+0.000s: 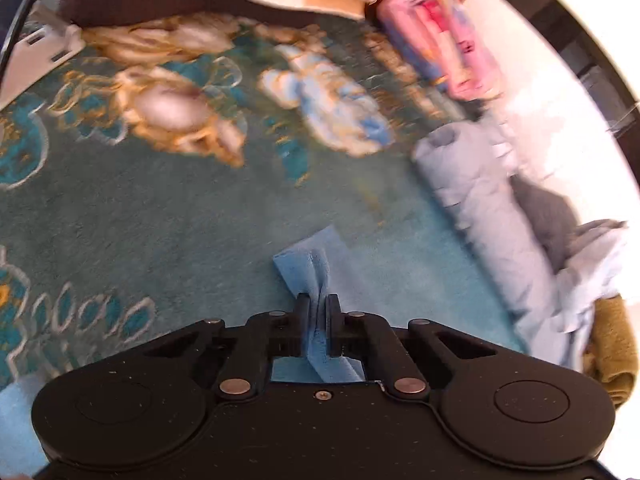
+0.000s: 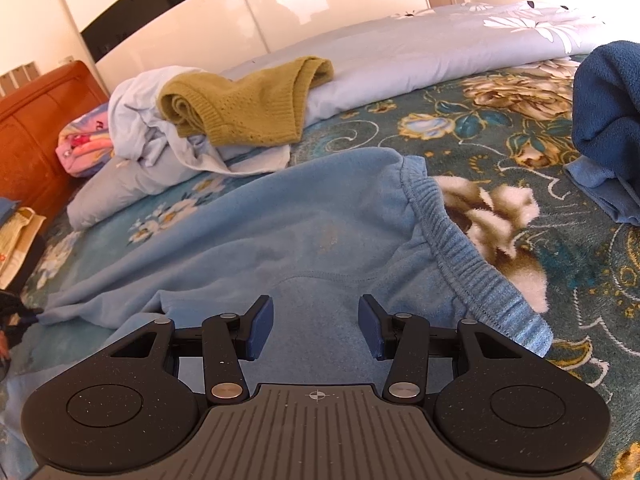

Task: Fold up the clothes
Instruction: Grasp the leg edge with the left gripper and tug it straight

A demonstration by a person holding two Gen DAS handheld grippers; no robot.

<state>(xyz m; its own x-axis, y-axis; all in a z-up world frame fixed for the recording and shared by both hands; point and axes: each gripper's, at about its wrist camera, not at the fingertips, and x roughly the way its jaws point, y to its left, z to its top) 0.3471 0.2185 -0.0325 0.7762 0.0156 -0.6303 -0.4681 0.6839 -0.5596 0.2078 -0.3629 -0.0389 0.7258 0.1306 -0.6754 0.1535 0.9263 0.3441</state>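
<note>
A light blue fleece garment (image 2: 300, 216) with a ribbed elastic waistband (image 2: 460, 256) lies spread on the teal floral blanket (image 2: 580, 280). My right gripper (image 2: 316, 312) hovers open just over its near part, with cloth below the blue pads (image 2: 262, 330) and nothing pinched. In the blurred left wrist view, my left gripper (image 1: 318, 300) is shut on a bunched corner of the same light blue fabric (image 1: 312, 256). That corner sticks out past the fingertips above the blanket (image 1: 160, 220).
An olive knit garment (image 2: 240, 104) lies on crumpled pale cloth and a rolled grey-blue quilt (image 2: 400, 56) at the far side. A dark blue towel (image 2: 608, 100) sits at the right. A wooden headboard (image 2: 36, 128) and pink pillow (image 2: 84, 148) stand at the left.
</note>
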